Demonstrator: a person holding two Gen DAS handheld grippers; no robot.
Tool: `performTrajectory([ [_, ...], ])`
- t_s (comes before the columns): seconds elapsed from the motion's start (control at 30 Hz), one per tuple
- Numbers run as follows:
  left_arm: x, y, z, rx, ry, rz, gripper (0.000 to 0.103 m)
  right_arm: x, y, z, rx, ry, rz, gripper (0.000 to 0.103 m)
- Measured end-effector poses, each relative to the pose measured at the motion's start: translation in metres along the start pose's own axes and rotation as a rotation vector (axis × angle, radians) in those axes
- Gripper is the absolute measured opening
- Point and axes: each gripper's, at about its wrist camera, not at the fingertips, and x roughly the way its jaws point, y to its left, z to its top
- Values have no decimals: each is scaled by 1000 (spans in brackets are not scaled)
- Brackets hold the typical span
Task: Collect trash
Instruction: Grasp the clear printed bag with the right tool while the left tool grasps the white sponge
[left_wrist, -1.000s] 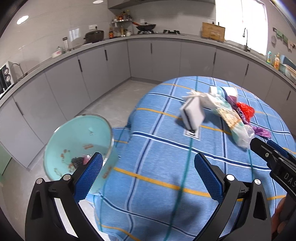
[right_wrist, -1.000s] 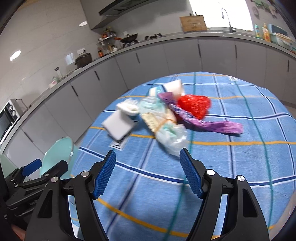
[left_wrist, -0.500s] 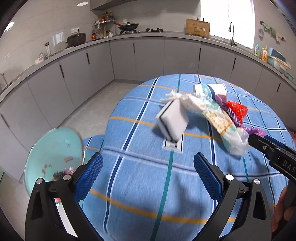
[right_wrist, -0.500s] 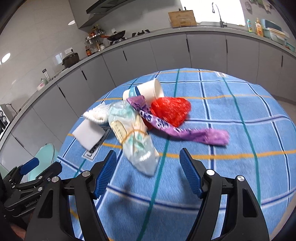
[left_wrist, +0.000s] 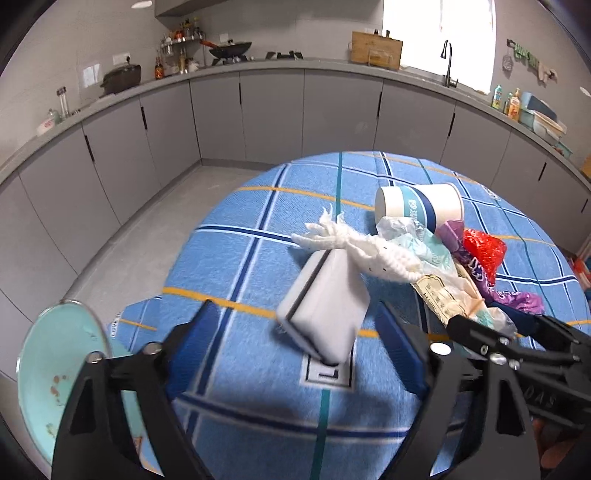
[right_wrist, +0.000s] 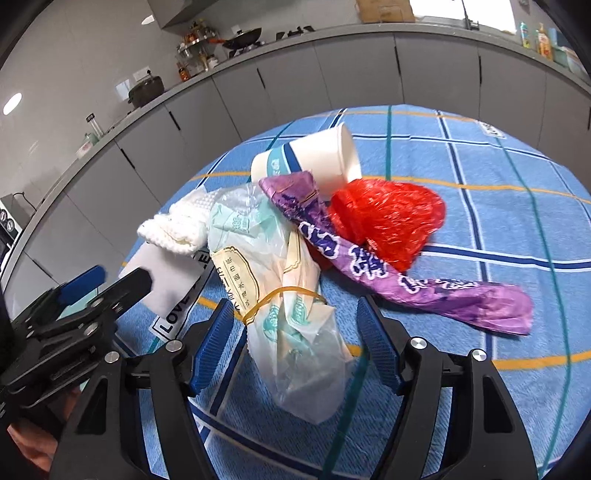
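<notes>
A pile of trash lies on the blue checked tablecloth (left_wrist: 258, 229). A white sponge block (left_wrist: 325, 314) with a dark stripe lies between the fingers of my left gripper (left_wrist: 299, 350). Its jaws are closing, and the pads stand clear of the block. In the right wrist view a clear plastic bag (right_wrist: 291, 314) bound by a rubber band lies between the fingers of my right gripper (right_wrist: 295, 347). These jaws are closing too, without pressing the bag. A paper cup (right_wrist: 317, 155), a red bag (right_wrist: 388, 218), a purple wrapper (right_wrist: 369, 266) and a white knitted cloth (left_wrist: 369, 251) lie behind.
A teal bin (left_wrist: 55, 369) with scraps inside stands on the floor at the table's left edge. Grey cabinets and a worktop curve around the room. The two grippers are close side by side over the table's near part.
Both grippers have moved forward and down to the pile. The sponge now lies between the left fingers and the clear bag between the right ones. Both jaws have narrowed.
</notes>
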Motion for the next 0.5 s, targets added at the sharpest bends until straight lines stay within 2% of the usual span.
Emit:
performTrajectory([
  [0.13, 12, -1, 1, -17, 24, -38, 65, 5, -1, -3, 2, 24, 16, 49],
  [0.23, 16, -3, 1, -18, 36, -51, 45, 3, -2, -4, 12, 24, 27, 41],
  [0.3, 16, -3, -2, -27, 39, -64, 41, 1, -3, -6, 6, 23, 29, 36],
  [0.5, -1, -5, -11, -21, 24, -78, 37, -18, -3, -16, 33, 0, 52, 32],
])
